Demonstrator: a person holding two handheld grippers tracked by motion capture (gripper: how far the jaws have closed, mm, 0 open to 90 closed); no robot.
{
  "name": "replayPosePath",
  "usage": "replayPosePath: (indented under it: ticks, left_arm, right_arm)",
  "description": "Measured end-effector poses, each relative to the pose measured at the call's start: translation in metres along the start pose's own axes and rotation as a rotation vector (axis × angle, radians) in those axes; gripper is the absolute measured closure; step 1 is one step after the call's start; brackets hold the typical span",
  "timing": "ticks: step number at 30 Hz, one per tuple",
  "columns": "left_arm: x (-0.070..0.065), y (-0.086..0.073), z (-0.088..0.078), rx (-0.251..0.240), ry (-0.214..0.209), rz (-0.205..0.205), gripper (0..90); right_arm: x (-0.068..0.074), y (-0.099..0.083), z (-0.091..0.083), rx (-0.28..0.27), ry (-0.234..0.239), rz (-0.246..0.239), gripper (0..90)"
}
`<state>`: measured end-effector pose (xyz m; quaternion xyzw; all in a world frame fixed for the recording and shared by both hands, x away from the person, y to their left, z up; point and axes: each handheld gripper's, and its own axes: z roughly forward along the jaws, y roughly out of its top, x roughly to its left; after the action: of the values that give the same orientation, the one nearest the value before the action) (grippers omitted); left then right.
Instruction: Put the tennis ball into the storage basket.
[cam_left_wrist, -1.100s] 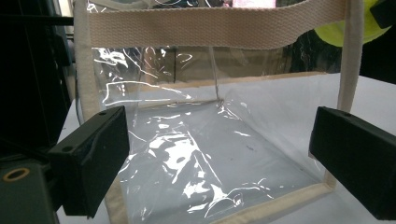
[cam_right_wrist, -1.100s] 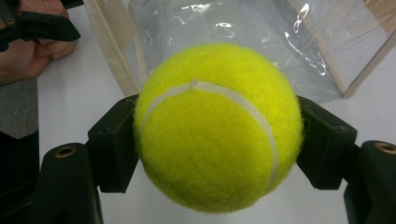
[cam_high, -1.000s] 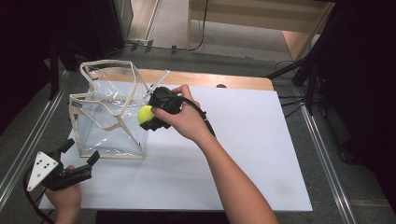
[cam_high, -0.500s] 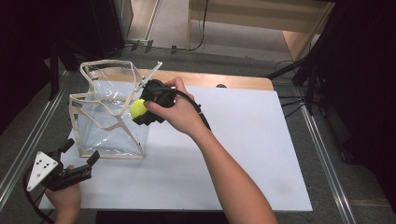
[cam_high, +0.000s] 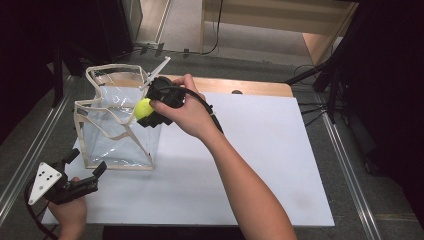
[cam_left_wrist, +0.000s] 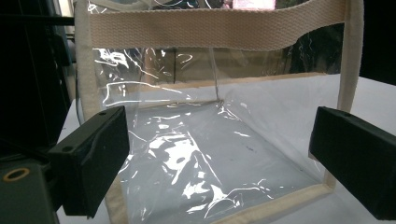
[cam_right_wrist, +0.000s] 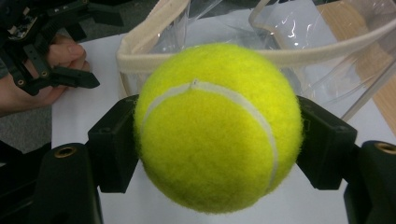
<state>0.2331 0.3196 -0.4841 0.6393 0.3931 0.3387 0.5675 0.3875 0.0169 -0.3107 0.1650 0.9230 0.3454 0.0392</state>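
The jaws of the right gripper (cam_right_wrist: 215, 140) were squeezed on a tennis ball (cam_right_wrist: 217, 126), one black pad on each side of it. The jaws of the left gripper (cam_left_wrist: 219, 158) stood wide apart and held nothing.

In the high view the tennis ball (cam_high: 144, 108) hung over the near edge of the clear bag (cam_high: 117, 135), just above the bag's open top. The left gripper (cam_high: 82, 180) waited low by the table's near left corner, apart from the bag.

The ball was round, yellow and fuzzy, with a white curved seam. It looked light and a bit squashy, so it should not slip from the pads. The sides around its fattest part looked like the best place to hold it.

The bag was made of shiny see-through plastic with cream cloth strips along its edges and floppy cloth handles. It looked thin, soft and easy to tip over. It stood on a flat white table (cam_high: 260, 160).
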Motion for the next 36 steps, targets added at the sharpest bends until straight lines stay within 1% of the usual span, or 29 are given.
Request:
replayPosePath:
  ticks: [5, 7, 10, 16, 17, 18, 19, 21, 25, 28, 30, 31, 33, 36]
  left_arm:
    - [0.0, 0.0, 0.0, 0.0, 0.0, 0.0, 5.4]
    - [0.0, 0.0, 0.0, 0.0, 0.0, 0.0, 5.3]
    - [0.0, 0.0, 0.0, -0.001, 0.0, 0.0, 5.4]
    - [0.0, 0.0, 0.0, 0.001, 0.001, 0.003, 5.3]
    - [0.0, 0.0, 0.0, 0.001, 0.001, 0.002, 5.3]
    - [0.0, 0.0, 0.0, 0.001, 0.001, 0.003, 5.3]
    - [0.0, 0.0, 0.0, -0.001, -0.001, 0.002, 5.4]
    - [0.001, 0.0, 0.0, 0.002, 0.001, 0.004, 5.4]
    - [0.0, 0.0, 0.0, 0.0, 0.0, 0.001, 5.4]
    - [0.0, 0.0, 0.0, 0.0, -0.001, 0.001, 5.3]
    - [0.001, 0.0, 0.0, -0.001, -0.003, -0.002, 5.4]
    - [0.0, 0.0, 0.0, -0.004, -0.004, -0.005, 5.4]
    - [0.0, 0.0, 0.0, -0.004, -0.002, -0.007, 5.4]
    - [0.0, 0.0, 0.0, -0.005, -0.003, -0.007, 5.3]
  right_arm:
    - [-0.001, 0.008, -0.004, -0.015, -0.011, -0.012, 24.2]
    - [-0.001, 0.009, -0.005, -0.014, -0.01, -0.009, 24.2]
    - [-0.002, 0.016, -0.007, -0.021, -0.01, -0.023, 24.2]
    - [-0.003, 0.024, -0.008, -0.029, -0.01, -0.027, 24.2]
    - [-0.003, 0.025, -0.008, -0.031, -0.01, -0.033, 24.2]
    - [-0.003, 0.027, -0.008, -0.03, -0.01, -0.027, 24.2]
    - [-0.004, 0.032, -0.008, -0.039, -0.005, -0.034, 24.2]
    - [-0.003, 0.033, -0.009, -0.035, -0.008, -0.028, 24.2]
    - [-0.003, 0.043, -0.006, -0.04, -0.001, -0.043, 24.2]
    - [-0.002, 0.046, -0.004, -0.041, -0.001, -0.041, 24.2]
    - [-0.002, 0.05, -0.001, -0.042, 0.004, -0.05, 24.2]
    - [-0.001, 0.052, -0.001, -0.034, 0.001, -0.041, 24.2]
    - [-0.001, 0.054, 0.002, -0.037, 0.005, -0.054, 24.2]
    - [-0.001, 0.056, 0.003, -0.035, 0.007, -0.05, 24.2]
